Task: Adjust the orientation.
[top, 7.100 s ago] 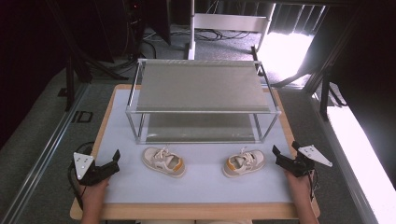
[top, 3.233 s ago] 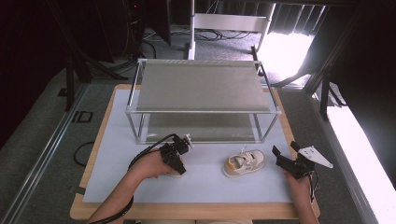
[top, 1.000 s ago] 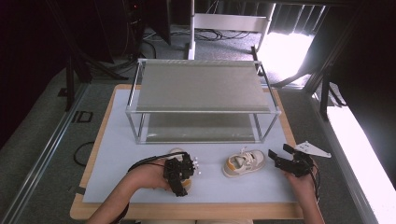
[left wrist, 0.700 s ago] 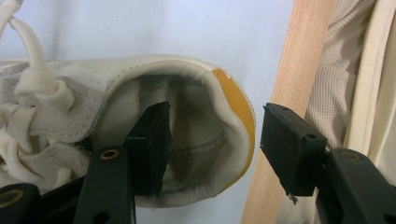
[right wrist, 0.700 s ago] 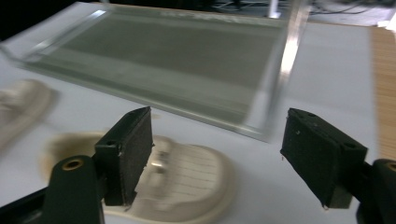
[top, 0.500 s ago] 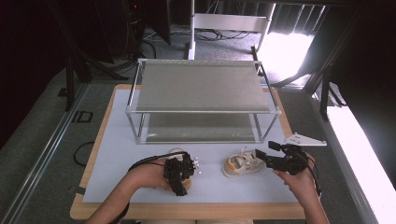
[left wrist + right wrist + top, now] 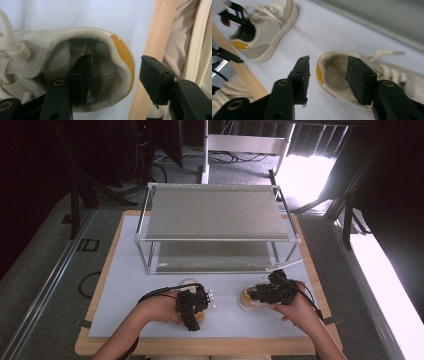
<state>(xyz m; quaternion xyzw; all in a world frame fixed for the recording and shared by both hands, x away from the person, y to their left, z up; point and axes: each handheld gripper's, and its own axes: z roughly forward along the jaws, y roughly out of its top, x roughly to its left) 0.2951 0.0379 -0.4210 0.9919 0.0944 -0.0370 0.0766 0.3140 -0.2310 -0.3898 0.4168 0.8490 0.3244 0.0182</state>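
On the white surface (image 7: 125,285), before the rack: two small cream sneakers lie side by side, each with a pair of tongs at its heel.
Left sneaker (image 7: 82,70): near the front wooden edge (image 7: 150,50), heel with its orange tab toward the person, laces away.
Left tongs (image 7: 115,80): half open, one jaw down inside the heel opening, the other outside behind the orange tab; a gap shows on the outer side, so the pads do not press yet.
Right sneaker (image 7: 362,77): on the surface just in front of the two-tier metal shelf rack (image 7: 215,215), heel opening up.
Right tongs (image 7: 328,80): jaws have just been closing, one outside the heel wall, the other over the opening; the heel wall stands between them, not yet pinched.
Done, by my reading: both tongs lined up on the heels.
Left to do: close on each heel, lift the pair, and set them on the rack, which looks like the likely goal.
Rack shelves: both bare.
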